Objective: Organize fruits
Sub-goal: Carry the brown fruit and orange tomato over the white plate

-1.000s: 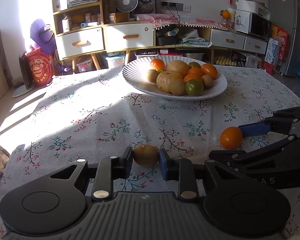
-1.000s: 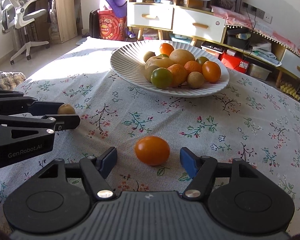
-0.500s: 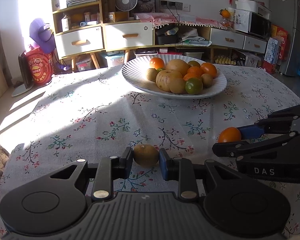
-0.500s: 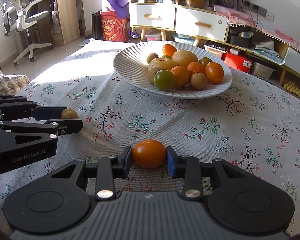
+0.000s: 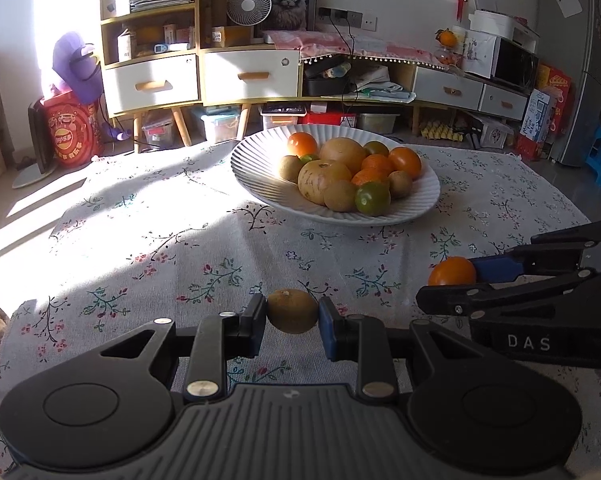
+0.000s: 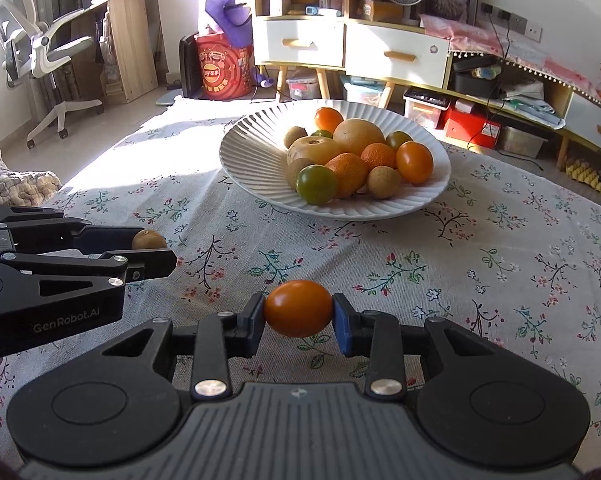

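My left gripper [image 5: 293, 314] is shut on a brown kiwi [image 5: 293, 311] and holds it just above the floral tablecloth. My right gripper [image 6: 299, 315] is shut on an orange tomato [image 6: 299, 309], also lifted off the cloth. The right gripper and its tomato [image 5: 452, 272] show at the right of the left wrist view; the left gripper and kiwi [image 6: 148, 239] show at the left of the right wrist view. A white ribbed plate [image 5: 256, 160] [image 6: 252, 152] farther back holds several fruits: orange, green and brown ones.
The table with its floral cloth [image 5: 160, 240] drops off at the left and far edges. Behind it stand drawers and shelves [image 5: 240, 76] with clutter. An office chair [image 6: 40, 52] stands at the far left of the right wrist view.
My right gripper closed on the orange tomato and raised it. My left gripper, still holding the kiwi, lifted slightly. Both grippers sit closer together.
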Demonstrator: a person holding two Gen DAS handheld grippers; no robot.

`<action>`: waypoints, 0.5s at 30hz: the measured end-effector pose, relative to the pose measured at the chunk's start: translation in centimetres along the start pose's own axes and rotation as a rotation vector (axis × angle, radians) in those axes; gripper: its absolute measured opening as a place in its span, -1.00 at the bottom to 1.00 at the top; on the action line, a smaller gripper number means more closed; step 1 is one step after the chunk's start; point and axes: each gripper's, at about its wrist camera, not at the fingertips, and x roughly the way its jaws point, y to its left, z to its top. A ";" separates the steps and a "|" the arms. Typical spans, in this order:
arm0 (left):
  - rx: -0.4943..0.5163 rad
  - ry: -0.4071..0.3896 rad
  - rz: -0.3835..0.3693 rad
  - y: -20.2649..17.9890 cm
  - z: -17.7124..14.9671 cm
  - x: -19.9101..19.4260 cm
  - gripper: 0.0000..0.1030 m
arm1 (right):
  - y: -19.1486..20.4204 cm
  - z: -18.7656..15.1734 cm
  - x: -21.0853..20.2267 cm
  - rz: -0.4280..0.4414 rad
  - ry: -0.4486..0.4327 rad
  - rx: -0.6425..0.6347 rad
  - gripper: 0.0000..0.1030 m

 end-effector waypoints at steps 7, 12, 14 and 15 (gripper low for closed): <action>-0.005 -0.007 -0.025 -0.8 1.5 0.3 -0.70 | -1.2 1.4 -0.6 0.000 -0.035 0.046 -0.37; -0.024 -0.006 -0.028 -0.8 2.7 0.9 -0.70 | -2.1 2.7 -0.4 -0.012 -0.058 0.086 -0.37; -0.032 -0.004 -0.029 -0.7 3.2 1.1 -0.70 | -2.6 3.4 -0.2 -0.015 -0.064 0.108 -0.37; -0.038 -0.002 -0.029 -0.6 3.4 1.2 -0.70 | -2.9 3.7 -0.1 -0.015 -0.066 0.118 -0.37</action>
